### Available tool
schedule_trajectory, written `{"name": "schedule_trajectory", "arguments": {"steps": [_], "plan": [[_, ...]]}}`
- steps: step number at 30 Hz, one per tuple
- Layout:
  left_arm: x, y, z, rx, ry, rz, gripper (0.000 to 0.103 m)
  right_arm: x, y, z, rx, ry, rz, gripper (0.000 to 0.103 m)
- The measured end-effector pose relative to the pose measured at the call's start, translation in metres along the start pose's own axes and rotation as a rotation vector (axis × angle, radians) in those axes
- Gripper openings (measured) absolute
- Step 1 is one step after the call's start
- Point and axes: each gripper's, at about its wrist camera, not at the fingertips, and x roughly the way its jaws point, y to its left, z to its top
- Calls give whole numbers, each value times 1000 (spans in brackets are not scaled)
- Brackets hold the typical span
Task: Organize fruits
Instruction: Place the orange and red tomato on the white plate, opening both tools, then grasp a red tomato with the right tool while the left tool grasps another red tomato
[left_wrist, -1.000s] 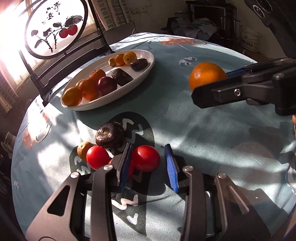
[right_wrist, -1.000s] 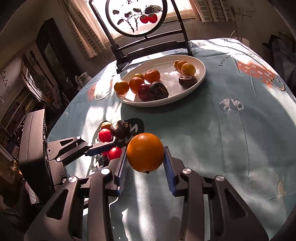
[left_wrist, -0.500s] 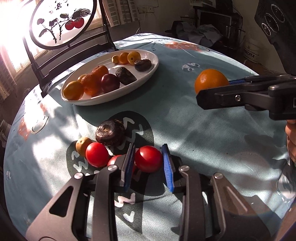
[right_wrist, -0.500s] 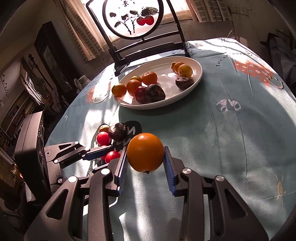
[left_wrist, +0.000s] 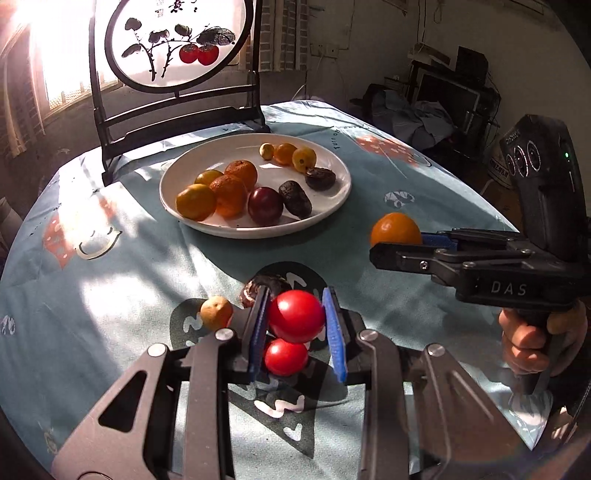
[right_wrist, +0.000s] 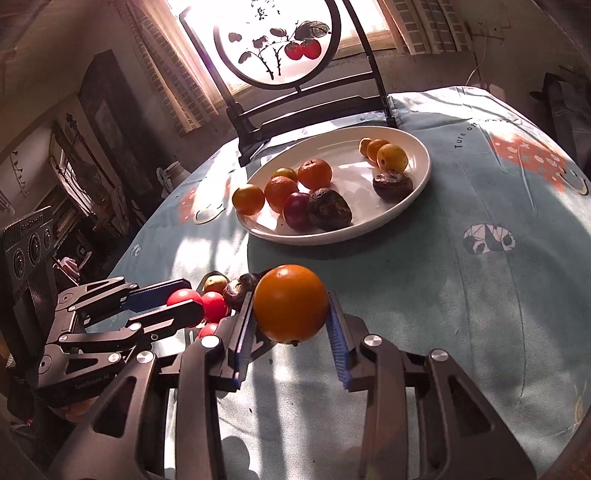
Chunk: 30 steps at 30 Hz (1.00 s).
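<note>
My left gripper (left_wrist: 297, 325) is shut on a red tomato (left_wrist: 295, 316) and holds it a little above the tablecloth; it shows from the side in the right wrist view (right_wrist: 181, 301). Another red tomato (left_wrist: 285, 356), a small yellow fruit (left_wrist: 216, 312) and a dark wrinkled fruit (left_wrist: 255, 288) lie on the cloth below it. My right gripper (right_wrist: 291, 325) is shut on an orange (right_wrist: 291, 303), held above the table to the right of the left gripper. The white oval plate (left_wrist: 332, 199) farther back holds several oranges, a plum and dark fruits.
A dark wooden stand with a round painted screen (left_wrist: 173, 40) rises behind the plate at the table's far edge. The round table has a light blue patterned cloth (left_wrist: 110, 258). Furniture and clutter stand beyond the table on the right.
My left gripper has closed on the red tomato and lifted it off the cloth. The right gripper still holds the orange and has shifted little.
</note>
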Motion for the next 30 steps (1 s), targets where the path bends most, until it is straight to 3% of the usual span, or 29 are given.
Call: {"name": "schedule_trajectory", "arguments": {"steps": [7, 12, 16, 18, 19, 20, 23, 30], "plan": [[18, 26, 59, -89, -77, 29, 30, 29, -16, 51, 68, -154, -79, 38], [63, 43, 106, -131, -59, 83, 30, 64, -31, 71, 57, -144, -146, 37], [93, 49, 124, -139, -26, 118, 31, 77, -41, 72, 46, -96, -142, 42], [97, 51, 127, -158, -10, 141, 59, 73, -42, 73, 39, -107, -138, 53], [91, 51, 127, -174, -32, 167, 77, 67, -40, 74, 28, -125, -138, 54], [82, 52, 125, -190, -70, 182, 82, 62, -38, 75, 17, -140, -144, 54], [55, 54, 114, -201, -87, 168, 93, 46, -29, 75, -1, -158, -130, 54], [-6, 79, 42, -288, -103, 276, 101, 27, 25, 42, -128, -71, -53, 54]]}}
